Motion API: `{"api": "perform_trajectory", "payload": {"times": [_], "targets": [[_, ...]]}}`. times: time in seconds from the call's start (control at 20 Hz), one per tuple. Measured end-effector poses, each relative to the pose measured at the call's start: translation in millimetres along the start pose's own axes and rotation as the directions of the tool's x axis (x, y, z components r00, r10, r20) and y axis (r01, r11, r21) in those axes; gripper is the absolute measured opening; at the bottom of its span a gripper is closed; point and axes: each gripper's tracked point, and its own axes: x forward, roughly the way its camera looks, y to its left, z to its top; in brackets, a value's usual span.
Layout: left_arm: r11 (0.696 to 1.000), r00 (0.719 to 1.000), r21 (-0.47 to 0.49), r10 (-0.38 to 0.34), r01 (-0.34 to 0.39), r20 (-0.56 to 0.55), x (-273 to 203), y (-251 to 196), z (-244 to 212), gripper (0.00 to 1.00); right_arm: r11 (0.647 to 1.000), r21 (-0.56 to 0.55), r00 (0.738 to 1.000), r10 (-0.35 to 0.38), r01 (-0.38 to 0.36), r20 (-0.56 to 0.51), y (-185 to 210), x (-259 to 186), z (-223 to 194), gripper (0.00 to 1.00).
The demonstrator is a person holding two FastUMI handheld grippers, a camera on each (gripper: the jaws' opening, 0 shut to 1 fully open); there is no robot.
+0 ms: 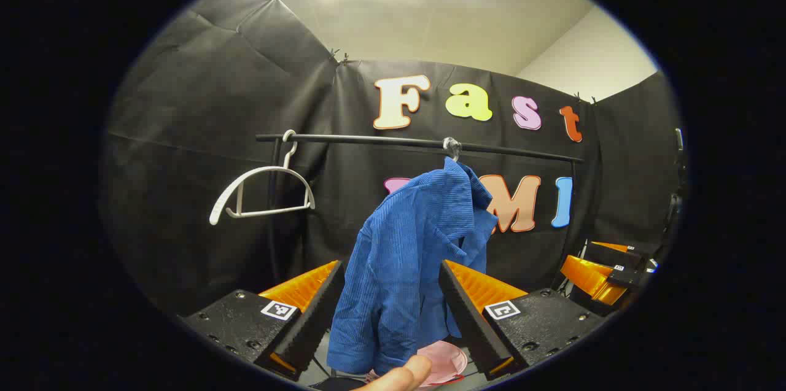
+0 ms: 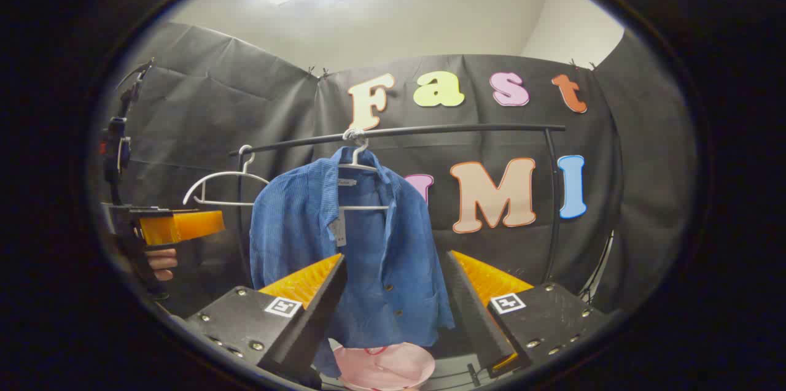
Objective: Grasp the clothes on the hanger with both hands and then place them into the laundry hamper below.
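Note:
A blue shirt [image 1: 411, 256] hangs from a white hanger on the black rail [image 1: 381, 140]; the right gripper view shows its open front [image 2: 362, 243] and hanger [image 2: 356, 164]. Below the shirt sits the pink laundry hamper [image 1: 445, 361], [image 2: 384, 366]. My left gripper [image 1: 390, 293] is open, its fingers standing either side of the shirt and short of it. My right gripper [image 2: 396, 283] is open too, facing the shirt's front from a distance. The right gripper [image 1: 599, 274] appears at the right of the left gripper view; the left gripper [image 2: 175, 225], held by a hand, appears at the left of the right gripper view.
An empty white hanger [image 1: 261, 191], [image 2: 224, 185] hangs at the rail's left end. The rack's black upright post [image 2: 552, 207] stands at the right. Black cloth walls close the booth behind and at both sides. A fingertip [image 1: 399, 375] shows at the bottom.

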Motion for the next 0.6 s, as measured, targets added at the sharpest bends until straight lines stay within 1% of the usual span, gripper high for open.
{"api": "perform_trajectory", "payload": {"times": [0.05,0.25,0.3,0.4,0.5,0.55,0.6], "targets": [[1.000,1.000,0.008,0.004,-0.004,-0.010,1,2,-3,0.92,1.000,0.000,1.000,0.005,-0.005,0.003,0,-2,1,0.99],[1.000,1.000,0.017,0.009,-0.009,0.021,-4,2,10,0.92,0.999,0.042,0.999,0.017,-0.019,0.036,-4,-5,4,0.99],[1.000,1.000,0.016,0.004,-0.004,0.027,-5,-1,13,0.92,0.998,0.058,0.999,0.019,-0.022,0.049,-5,-7,2,0.96],[1.000,1.000,0.008,-0.011,0.011,0.026,-7,-10,11,0.92,0.996,0.091,0.998,0.020,-0.025,0.058,-7,-7,-2,0.96],[1.000,1.000,-0.016,0.007,-0.007,0.022,-2,-7,6,0.92,0.993,0.103,0.998,0.053,-0.056,0.034,-6,-8,-5,0.96],[1.000,1.000,-0.022,0.007,-0.007,0.016,0,-10,1,0.92,0.992,0.104,0.997,0.068,-0.070,0.018,-7,-7,-6,0.94],[1.000,1.000,-0.026,0.010,-0.010,0.016,3,-12,-2,0.92,0.993,0.097,0.997,0.070,-0.071,0.011,-8,-5,-6,0.94]]}}
